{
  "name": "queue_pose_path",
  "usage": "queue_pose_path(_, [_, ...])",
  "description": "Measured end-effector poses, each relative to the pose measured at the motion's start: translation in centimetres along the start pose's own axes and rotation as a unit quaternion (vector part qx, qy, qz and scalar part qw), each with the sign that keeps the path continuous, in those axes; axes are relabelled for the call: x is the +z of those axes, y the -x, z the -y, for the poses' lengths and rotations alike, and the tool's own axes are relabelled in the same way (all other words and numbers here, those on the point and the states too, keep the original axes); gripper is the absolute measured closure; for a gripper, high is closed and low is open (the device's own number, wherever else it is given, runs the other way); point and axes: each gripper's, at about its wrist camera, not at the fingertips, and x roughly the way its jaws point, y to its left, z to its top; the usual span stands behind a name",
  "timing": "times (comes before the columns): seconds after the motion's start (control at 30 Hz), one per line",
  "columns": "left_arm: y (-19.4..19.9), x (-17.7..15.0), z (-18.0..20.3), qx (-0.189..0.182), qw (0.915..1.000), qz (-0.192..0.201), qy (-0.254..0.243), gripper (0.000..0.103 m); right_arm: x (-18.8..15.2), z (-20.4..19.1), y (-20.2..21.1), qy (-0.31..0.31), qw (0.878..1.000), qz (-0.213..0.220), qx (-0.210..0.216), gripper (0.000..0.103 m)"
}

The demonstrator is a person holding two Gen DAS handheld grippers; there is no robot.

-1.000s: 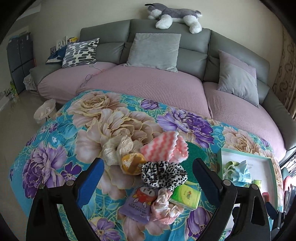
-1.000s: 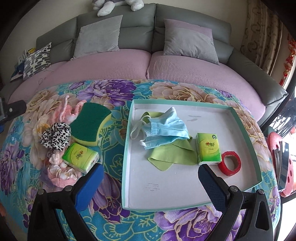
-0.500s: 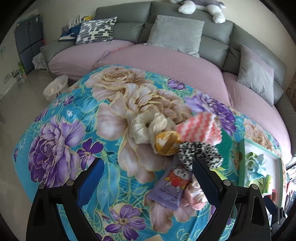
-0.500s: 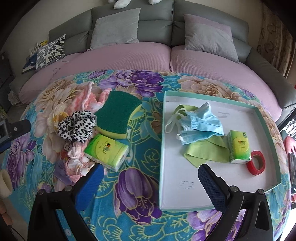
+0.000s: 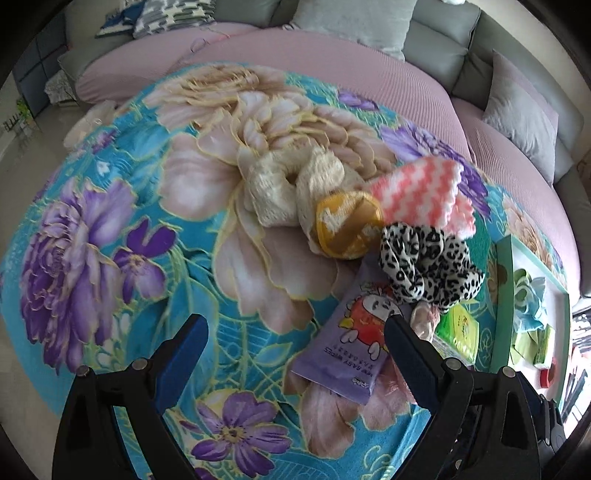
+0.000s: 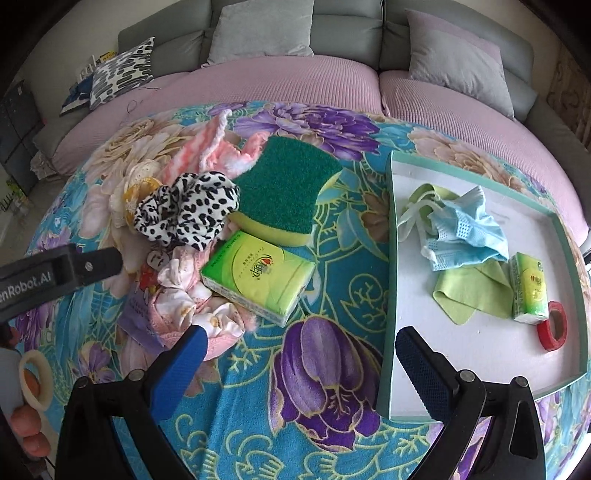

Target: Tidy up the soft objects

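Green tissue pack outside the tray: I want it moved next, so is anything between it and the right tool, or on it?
Nothing visible blocks it. The right tool is open with bare blanket before the green tissue pack; the leopard scrunchie, sponge and pink cloth only border it.

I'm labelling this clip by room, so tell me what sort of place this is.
Most likely a home living room: a curved grey sofa with throw cushions wraps behind a table under a floral blanket strewn with household odds and ends.
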Motion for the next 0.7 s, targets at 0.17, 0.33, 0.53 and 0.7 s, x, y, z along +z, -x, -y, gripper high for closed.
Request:
queue_pose_path(0.17, [-1.6,-0.3,0.8,0.009,0.9995,-0.024,-0.019,0.007,0.0,0.0,-0.3,0.002,1.0,-0.003,0.002,0.0])
queue_pose_path(0.33, [-2.7,-0.3,1.7,0.004,0.9984,-0.039,-0.041,0.007,0.0,0.0,-0.4,0.0,1.0,-0.007,0.002,0.0])
queue_pose_path(0.53, [-3.4,-0.3,2.8,-0.01,0.997,-0.048,-0.06,0.007,0.0,0.0,-0.5,0.002,1.0,-0.009,-0.001,0.0])
queue_pose_path(0.7, [-3.8,-0.3,3.9,-0.006,0.996,-0.045,-0.077,0.007,-0.1,-0.1,-0.5,0.004,1.0,-0.01,-0.003,0.0])
